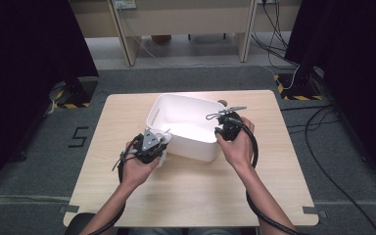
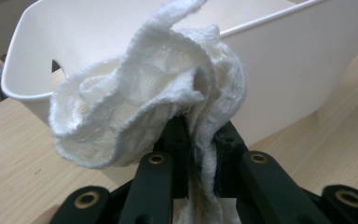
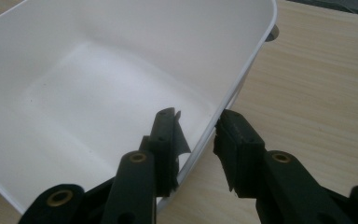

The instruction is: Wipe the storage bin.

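Note:
A white plastic bin (image 1: 183, 125) stands on the wooden table (image 1: 191, 191). My left gripper (image 1: 160, 145) sits against the bin's near left corner, shut on a crumpled white knitted cloth (image 2: 140, 107). The cloth bunches above the jaws in the left gripper view and hangs below them as a white scrap (image 1: 162, 158) in the high view. My right gripper (image 3: 196, 119) straddles the bin's right wall (image 3: 242, 79), one jaw inside and one outside, both close against the rim. In the high view this gripper (image 1: 223, 128) is at the bin's right side. The bin's inside (image 3: 98, 102) is bare.
A small grey round thing (image 1: 222, 102) lies just behind the bin's far right corner. Cables (image 1: 323, 161) trail over the grey floor to the right of the table. Table legs and black stands are at the back.

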The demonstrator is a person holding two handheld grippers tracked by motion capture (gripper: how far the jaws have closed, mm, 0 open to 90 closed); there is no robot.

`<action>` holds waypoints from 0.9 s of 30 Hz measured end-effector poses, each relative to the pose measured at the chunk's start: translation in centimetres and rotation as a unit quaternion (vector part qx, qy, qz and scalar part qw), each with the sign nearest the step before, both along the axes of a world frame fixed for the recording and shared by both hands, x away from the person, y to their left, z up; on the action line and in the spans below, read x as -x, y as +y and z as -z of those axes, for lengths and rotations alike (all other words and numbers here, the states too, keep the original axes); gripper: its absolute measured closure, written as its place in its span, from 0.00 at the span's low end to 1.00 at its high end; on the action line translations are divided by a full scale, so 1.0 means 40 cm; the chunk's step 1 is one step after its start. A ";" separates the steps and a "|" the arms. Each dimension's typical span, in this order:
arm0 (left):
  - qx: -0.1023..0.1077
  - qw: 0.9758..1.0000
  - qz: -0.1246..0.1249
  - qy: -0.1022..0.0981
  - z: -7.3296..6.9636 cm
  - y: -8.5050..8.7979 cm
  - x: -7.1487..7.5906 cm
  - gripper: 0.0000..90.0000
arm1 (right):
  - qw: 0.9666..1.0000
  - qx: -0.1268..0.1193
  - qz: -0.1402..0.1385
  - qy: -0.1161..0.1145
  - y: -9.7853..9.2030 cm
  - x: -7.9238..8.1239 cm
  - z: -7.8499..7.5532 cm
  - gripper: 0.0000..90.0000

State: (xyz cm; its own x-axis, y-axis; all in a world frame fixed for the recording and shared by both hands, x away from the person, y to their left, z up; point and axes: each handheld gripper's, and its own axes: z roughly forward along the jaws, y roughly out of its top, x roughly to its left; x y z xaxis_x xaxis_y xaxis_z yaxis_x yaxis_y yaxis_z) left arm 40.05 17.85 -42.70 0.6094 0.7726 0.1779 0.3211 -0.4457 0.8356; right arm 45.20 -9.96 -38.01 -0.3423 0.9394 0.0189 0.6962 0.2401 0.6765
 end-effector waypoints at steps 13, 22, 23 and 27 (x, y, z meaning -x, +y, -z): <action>-0.007 1.000 0.010 0.001 0.000 -0.017 0.001 0.88 | 1.000 -0.001 0.000 0.000 0.000 0.000 0.000 0.75; -0.003 1.000 0.007 0.000 0.003 -0.018 0.000 0.88 | 1.000 -0.003 0.001 0.000 0.000 0.000 0.001 0.75; -0.004 1.000 0.008 0.001 0.004 -0.018 0.000 0.88 | 1.000 -0.002 0.001 -0.001 0.000 -0.001 0.001 0.75; -0.005 1.000 0.008 0.002 0.010 -0.019 0.000 0.88 | 1.000 -0.003 0.001 -0.001 0.000 -0.001 0.001 0.75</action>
